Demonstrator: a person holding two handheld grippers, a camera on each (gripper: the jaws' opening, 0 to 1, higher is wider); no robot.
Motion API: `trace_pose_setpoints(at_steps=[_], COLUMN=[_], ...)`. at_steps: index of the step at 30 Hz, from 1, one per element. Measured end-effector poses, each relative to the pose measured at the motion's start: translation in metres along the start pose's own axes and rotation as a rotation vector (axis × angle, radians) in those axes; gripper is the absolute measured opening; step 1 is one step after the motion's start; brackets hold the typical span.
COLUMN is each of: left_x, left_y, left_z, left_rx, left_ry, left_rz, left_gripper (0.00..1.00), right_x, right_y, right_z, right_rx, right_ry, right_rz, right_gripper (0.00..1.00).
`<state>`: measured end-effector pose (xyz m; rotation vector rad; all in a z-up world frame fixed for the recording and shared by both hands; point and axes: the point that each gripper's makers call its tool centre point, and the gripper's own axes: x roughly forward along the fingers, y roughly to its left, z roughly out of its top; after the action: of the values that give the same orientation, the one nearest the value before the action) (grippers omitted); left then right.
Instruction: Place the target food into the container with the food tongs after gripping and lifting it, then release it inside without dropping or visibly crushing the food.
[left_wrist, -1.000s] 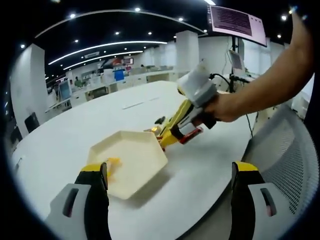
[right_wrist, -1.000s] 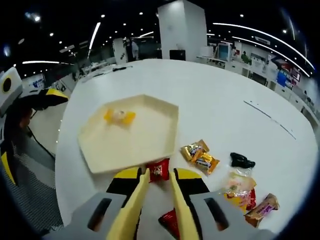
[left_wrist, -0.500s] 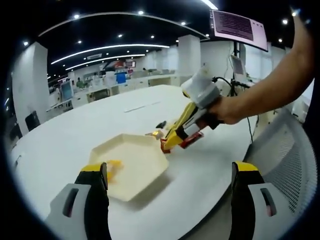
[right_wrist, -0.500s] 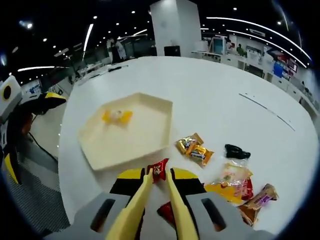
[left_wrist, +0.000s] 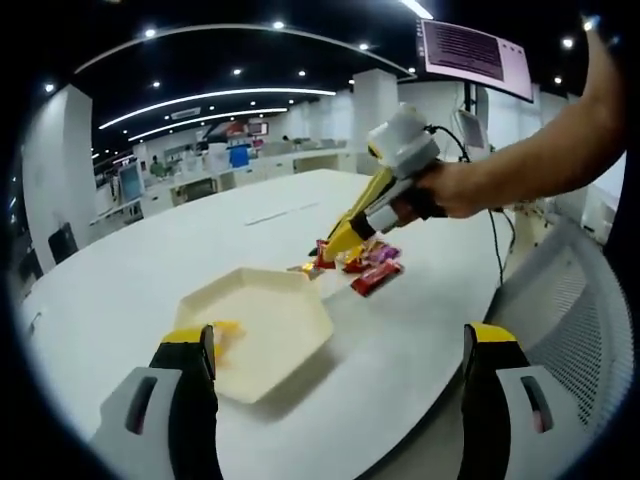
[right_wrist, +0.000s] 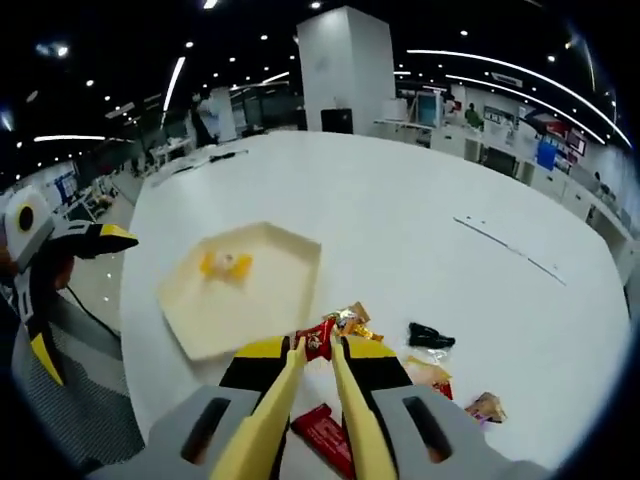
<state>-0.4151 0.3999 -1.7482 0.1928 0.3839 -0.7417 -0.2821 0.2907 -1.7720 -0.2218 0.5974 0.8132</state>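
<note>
White and broad, the round table is stretching out under us in a big open office with ceiling lights and a column behind. We are holding the left gripper low at the near edge of the table, its two jaws standing wide apart with nothing between them. Just ahead of it, the cream six-sided tray is sitting on the table, and a yellow wrapped candy is lying inside it near the left jaw.

Beyond the tray, our right hand is gripping the right gripper, which is pointing down toward a small pile of wrapped snacks. In the right gripper view, the right gripper is pinching a red wrapped candy between its yellow jaws, which are drawn close together. The candy is hanging above the table just outside the near edge of the tray, not over it. We cannot tell whether it is clear of the table.

Gold-wrapped candies are lying just past the jaw tips, a small black object is resting farther right, and a red packet is lying beneath the gripper.
</note>
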Motion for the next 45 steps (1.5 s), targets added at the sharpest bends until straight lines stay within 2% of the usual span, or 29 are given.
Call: trace_pose_setpoints(at_steps=[7,19,24,28,35,45], left_x=[0.000,0.000,0.000,-0.001,-0.002,-0.001], left_y=[0.000,0.003,0.004,0.005,0.008,0.006], left_z=[0.000,0.000,0.001,0.001,0.004,0.003], left_rx=[-0.001,0.006,0.007,0.004,-0.015,0.000], left_ry=[-0.002,0.001,-0.003,-0.005,-0.023,-0.017], left_rz=[0.001,0.017,0.020,0.025,0.035,0.031], left_gripper=[0.99,0.99,0.99,0.99,0.99,0.99], right_x=[0.001,0.037,0.053,0.059,0.062,0.046], right_y=[0.010,0.060,0.073,0.078,0.085,0.067], right_z=[0.026,0.076,0.093,0.106,0.113,0.121], right_rx=[-0.011,-0.040,-0.060,-0.074,-0.102,-0.128], right_ry=[-0.043,-0.092,-0.089,-0.094,-0.101,-0.117], right_rz=[0.020,0.124,0.157,0.168,0.199,0.195], right_gripper=[0.19,0.19,0.19,0.19,0.24,0.25])
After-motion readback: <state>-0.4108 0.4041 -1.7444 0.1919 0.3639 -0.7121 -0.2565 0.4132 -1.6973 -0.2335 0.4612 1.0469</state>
